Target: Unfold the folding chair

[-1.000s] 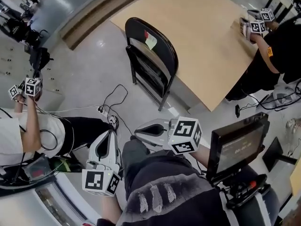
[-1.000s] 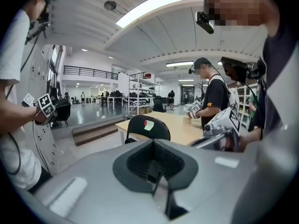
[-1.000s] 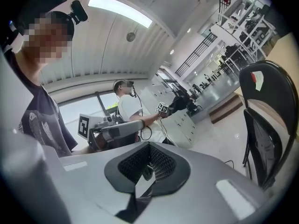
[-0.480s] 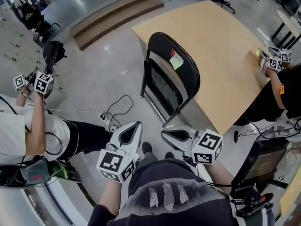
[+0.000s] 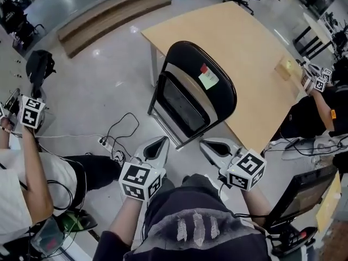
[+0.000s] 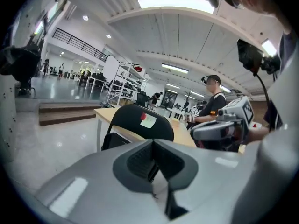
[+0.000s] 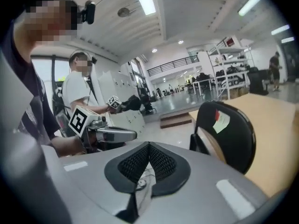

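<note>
The black folding chair stands folded on the floor beside the table, its seat panel flat against the back and a pale sticker near the top. My left gripper is shut and empty, its tip just short of the chair's lower left. My right gripper is also shut and empty, near the lower right. Neither touches the chair. In the left gripper view the chair rises beyond the closed left gripper. In the right gripper view the chair stands to the right of the closed right gripper.
A wooden table stands right behind the chair. Cables and a power strip lie on the floor at the left. A person with grippers sits at the left, another person at the right. A monitor is at lower right.
Both grippers have come forward and now sit side by side just before the chair's base. The chair has grown larger and moved to the middle of the head view.
</note>
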Tool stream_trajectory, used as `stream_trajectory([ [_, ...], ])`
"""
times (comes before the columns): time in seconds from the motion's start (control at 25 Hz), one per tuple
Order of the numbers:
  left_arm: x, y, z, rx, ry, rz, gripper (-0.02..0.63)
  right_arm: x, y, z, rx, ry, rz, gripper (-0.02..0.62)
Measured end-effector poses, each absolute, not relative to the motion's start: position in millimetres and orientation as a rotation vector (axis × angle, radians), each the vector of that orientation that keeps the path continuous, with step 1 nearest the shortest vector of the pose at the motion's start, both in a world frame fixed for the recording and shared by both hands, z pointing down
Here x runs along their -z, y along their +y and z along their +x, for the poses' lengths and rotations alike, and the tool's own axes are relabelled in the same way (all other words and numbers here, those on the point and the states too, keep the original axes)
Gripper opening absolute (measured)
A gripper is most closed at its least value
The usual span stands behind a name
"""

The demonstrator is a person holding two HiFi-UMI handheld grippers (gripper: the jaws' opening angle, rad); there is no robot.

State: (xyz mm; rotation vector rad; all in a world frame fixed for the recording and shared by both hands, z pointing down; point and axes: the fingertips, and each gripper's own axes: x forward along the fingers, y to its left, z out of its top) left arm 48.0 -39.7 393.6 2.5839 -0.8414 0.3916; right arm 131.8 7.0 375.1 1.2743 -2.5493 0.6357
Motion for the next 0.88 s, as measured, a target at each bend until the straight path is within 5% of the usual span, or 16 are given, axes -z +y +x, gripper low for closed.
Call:
stream_trajectory([
  [0.2,-433.4,-78.0,71.1,-0.496,-0.817,2.543,0.002,-375.7,-19.0,168.6,-0.426,-2.296,1.475,0.005],
  [0.28,-454.5,-87.3,86.2,-0.552,-0.811,2.521,0.002,-378.9,-29.9,189.9,-0.442,-2.263,1.532,0.095],
  [0.56,-494.7,-122.5,147.0,-0.725,-0.793,2.415,0.008,-368.0,-74.7,277.2,-0.304,-2.071,1.665,0.221],
  [0.76,-544.7,-155.6,201.4,-0.739,-0.734,2.22,0.263,-382.3,-116.9,323.8,-0.339,-2.059,1.663,0.309],
  [0.88,-579.7,-168.1,226.1,-0.776,-0.726,2.082,0.359,-401.4,-129.4,336.1,-0.388,-2.054,1.608,0.316],
])
